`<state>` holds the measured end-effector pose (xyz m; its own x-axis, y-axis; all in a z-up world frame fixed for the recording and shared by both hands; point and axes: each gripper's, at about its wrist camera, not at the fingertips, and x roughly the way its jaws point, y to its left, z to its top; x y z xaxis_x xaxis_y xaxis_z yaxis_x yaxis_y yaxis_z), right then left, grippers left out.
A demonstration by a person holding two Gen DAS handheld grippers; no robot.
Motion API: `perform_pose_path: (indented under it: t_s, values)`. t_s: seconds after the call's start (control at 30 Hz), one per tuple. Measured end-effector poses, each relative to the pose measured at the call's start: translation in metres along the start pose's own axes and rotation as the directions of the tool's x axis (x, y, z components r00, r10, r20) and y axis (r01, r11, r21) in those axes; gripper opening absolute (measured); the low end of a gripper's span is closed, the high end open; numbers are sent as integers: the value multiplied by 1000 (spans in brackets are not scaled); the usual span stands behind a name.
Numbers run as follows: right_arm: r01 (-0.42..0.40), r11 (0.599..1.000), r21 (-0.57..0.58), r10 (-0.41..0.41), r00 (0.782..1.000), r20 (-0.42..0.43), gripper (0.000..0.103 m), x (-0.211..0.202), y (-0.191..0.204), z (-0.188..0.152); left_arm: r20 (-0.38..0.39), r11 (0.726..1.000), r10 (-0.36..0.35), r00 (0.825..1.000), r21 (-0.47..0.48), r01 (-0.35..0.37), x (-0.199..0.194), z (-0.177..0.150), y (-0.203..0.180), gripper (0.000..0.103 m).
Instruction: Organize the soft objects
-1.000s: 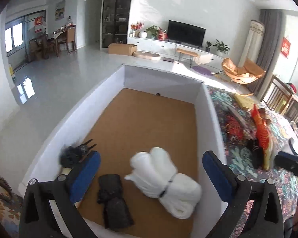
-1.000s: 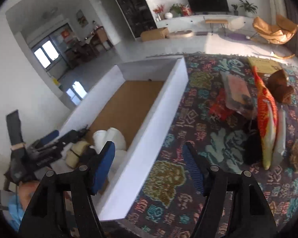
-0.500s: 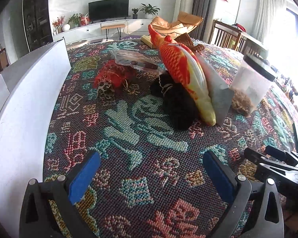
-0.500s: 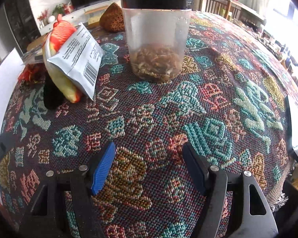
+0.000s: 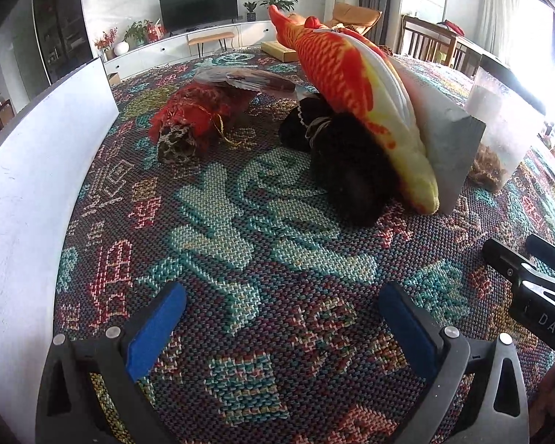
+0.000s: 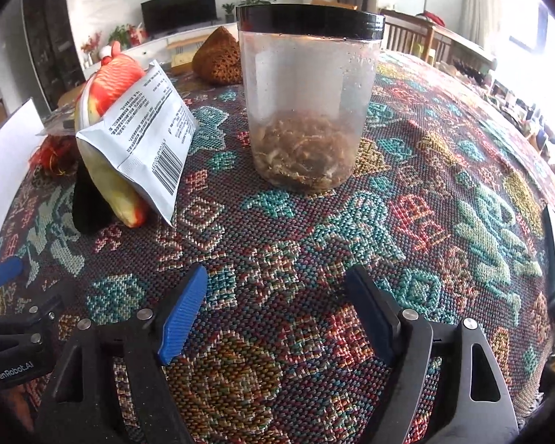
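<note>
The black fuzzy soft bundle (image 5: 346, 170) lies ahead and slightly right of the spread, empty left gripper (image 5: 283, 320), long axis running near-right to far-left. The right gripper (image 6: 277, 305), likewise spread and empty, is judged farther off, facing the clear plastic jar (image 6: 307, 100).

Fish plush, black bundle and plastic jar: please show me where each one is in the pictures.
fish plush (image 5: 346, 74), left wrist view, on its orange scaled side.
black bundle (image 5: 351, 170), left wrist view, on its dark fuzzy body.
plastic jar (image 6: 309, 85), right wrist view, on its clear wall.
</note>
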<state>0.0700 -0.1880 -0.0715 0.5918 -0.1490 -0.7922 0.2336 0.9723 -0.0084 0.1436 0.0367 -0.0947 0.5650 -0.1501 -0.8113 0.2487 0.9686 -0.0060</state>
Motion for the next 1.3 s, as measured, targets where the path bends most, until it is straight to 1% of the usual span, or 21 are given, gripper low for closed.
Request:
perform_pose_path:
  t_s: [0.07,1.3]
  values:
    - [1,1000,-4,-1,1000,-1,82,-3,5,-5,0,1000,0,1000,0,0,0,0,0,103]
    - [1,1000,-3,-1,1000,-3,83,-2,5,-4,0,1000,-1,1000,-1,1,1,1,1,103]
